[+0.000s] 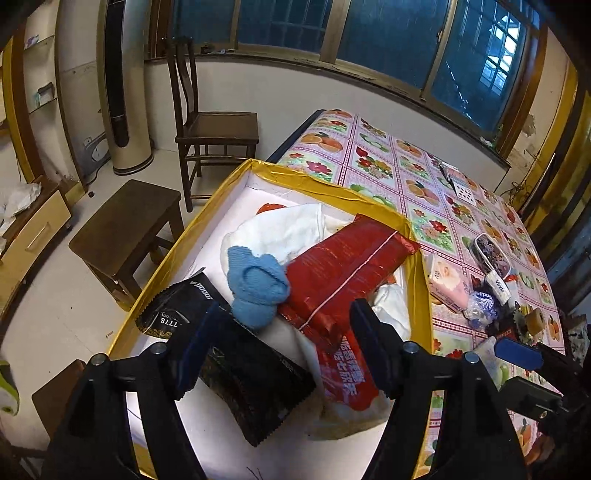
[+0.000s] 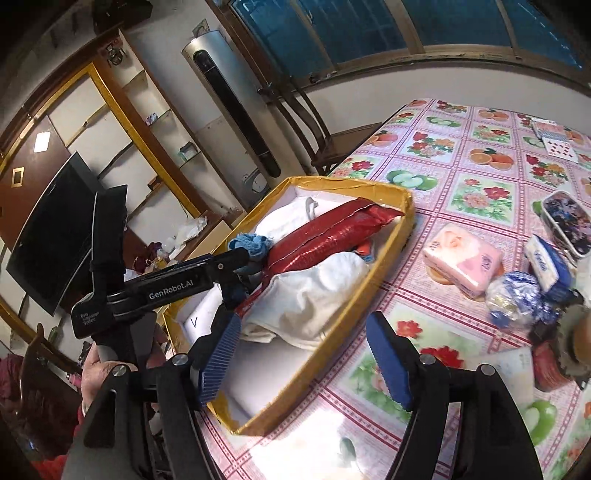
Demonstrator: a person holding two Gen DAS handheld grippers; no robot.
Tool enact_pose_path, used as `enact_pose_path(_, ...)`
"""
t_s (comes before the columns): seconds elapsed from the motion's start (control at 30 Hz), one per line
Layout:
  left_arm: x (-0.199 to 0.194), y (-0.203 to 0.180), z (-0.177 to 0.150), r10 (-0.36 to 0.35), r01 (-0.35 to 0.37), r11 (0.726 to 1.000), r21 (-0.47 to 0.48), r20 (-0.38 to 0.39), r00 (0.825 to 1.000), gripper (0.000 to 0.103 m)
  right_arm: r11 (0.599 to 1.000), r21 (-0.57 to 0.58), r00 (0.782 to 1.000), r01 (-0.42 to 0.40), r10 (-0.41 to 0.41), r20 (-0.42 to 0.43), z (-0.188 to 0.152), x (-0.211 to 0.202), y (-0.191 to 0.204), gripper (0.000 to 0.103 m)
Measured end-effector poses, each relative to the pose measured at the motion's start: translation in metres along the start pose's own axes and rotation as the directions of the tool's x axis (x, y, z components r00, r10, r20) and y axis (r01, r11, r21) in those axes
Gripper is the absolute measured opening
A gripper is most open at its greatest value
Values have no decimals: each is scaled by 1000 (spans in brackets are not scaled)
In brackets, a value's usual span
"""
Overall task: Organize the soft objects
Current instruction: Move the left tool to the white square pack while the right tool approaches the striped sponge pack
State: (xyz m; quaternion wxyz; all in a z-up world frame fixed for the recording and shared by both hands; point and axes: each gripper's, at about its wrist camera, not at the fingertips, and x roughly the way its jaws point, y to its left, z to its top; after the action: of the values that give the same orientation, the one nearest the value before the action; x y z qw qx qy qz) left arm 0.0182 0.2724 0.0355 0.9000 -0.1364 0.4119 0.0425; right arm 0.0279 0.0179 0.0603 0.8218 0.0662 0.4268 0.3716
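Blue-padded fingers of the left gripper hang spread wide over a yellow-rimmed box, holding nothing; below them lie a black foil pouch, a blue knitted sock, a long red packet and white cloth, all heaped inside the box. Off to the side, the right gripper stands equally wide and empty above the box's near corner and the tablecloth, while a hand grips the left tool's handle. Soft goods awaiting sorting remain outside the box: a pink tissue pack just beside the box wall, with a blue-and-white wrapped bundle and a small tissue packet close behind it. The likely step is fetching the pink pack; a good grasp would close across its short sides, squeezing gently so the wrapper gives without slipping, then lift clear of the box rim before setting it on the bare white floor at the near end. Playing cards and a lidded tin sit farther along the fruit-and-flower oilcloth. Beyond the table: a wooden chair, a low stool, a tower air conditioner, a dark television and a long window
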Motion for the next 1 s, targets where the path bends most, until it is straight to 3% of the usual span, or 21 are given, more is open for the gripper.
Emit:
enact_pose_path(0.2,-23,-45,-15,-115,115,992,49,12,993,74,991,71,989,114,-121,91,-26,-74,-50,79)
enact_pose_path(0.33,-20,-92,-29,-213,217,968,123,-49,976,77,973,150,980,173,-186,76,-47,-99,-91,79)
enact_pose_path(0.43,-12,-132,-41,-227,239,947,214,-81,971,77,957,200,972,208,-225,67,-67,-116,-116,79)
enact_pose_path(0.53,-2,-172,-54,-235,257,905,339,-107,966,77,943,258,969,209,-235,72,-81,-131,-138,79)
enact_pose_path(0.67,17,-210,-67,-269,321,831,453,-177,947,77,926,313,966,210,-246,82,-95,-150,-161,79)
enact_pose_path(0.73,27,-223,-72,-257,330,810,485,-213,943,77,922,329,965,204,-246,90,-98,-157,-169,79)
enact_pose_path(0.87,43,-233,-76,-223,317,799,511,-238,945,77,916,347,962,201,-251,106,-100,-167,-180,80)
enact_pose_path(1.0,45,-241,-83,-260,394,729,560,-307,916,77,908,376,964,186,-242,108,-100,-167,-192,81)
